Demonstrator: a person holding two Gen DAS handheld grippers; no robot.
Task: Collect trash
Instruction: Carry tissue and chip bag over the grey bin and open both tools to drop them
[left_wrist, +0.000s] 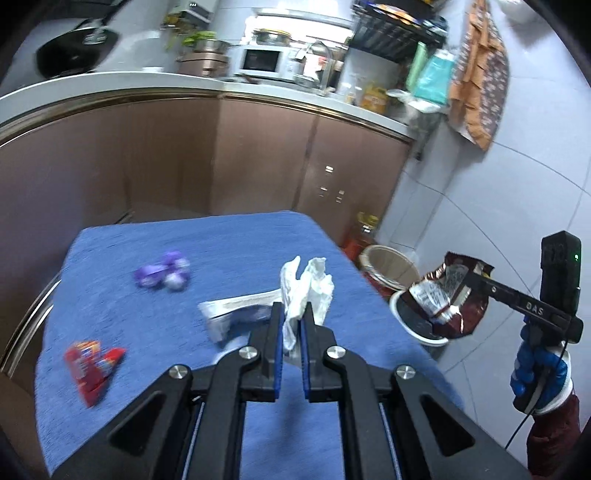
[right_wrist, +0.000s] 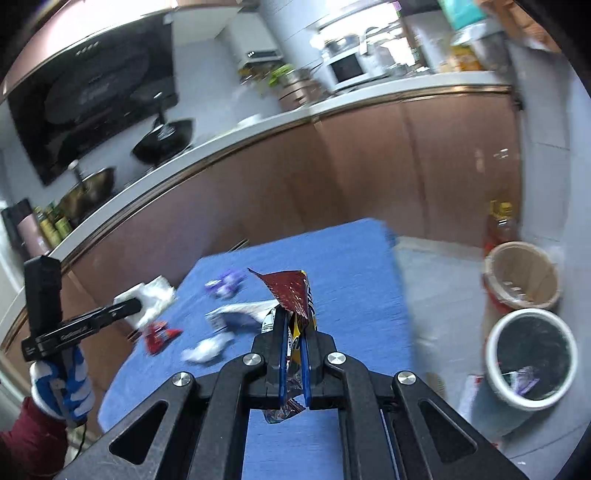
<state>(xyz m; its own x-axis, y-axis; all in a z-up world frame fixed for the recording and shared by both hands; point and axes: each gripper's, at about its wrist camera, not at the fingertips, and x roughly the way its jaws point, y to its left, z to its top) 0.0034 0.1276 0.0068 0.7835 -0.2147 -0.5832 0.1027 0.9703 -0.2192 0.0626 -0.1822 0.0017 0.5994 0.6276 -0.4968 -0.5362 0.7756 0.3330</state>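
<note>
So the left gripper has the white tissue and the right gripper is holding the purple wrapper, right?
Not quite. The right gripper holds the dark red snack bag, as the right wrist view shows. The purple wrapper lies on the blue cloth. The left gripper does hold the white tissue.

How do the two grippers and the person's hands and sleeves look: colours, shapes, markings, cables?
Both grippers, left gripper and right gripper, are black linkage frames with silver pivot bolts and blue pads on the jaws. Each has a side rail with white lettering and an upright black box; the right one shows a green light. The left hand and right hand wear blue-and-white gloves over dark red sleeves. A thin black cable hangs below each hand.
</note>
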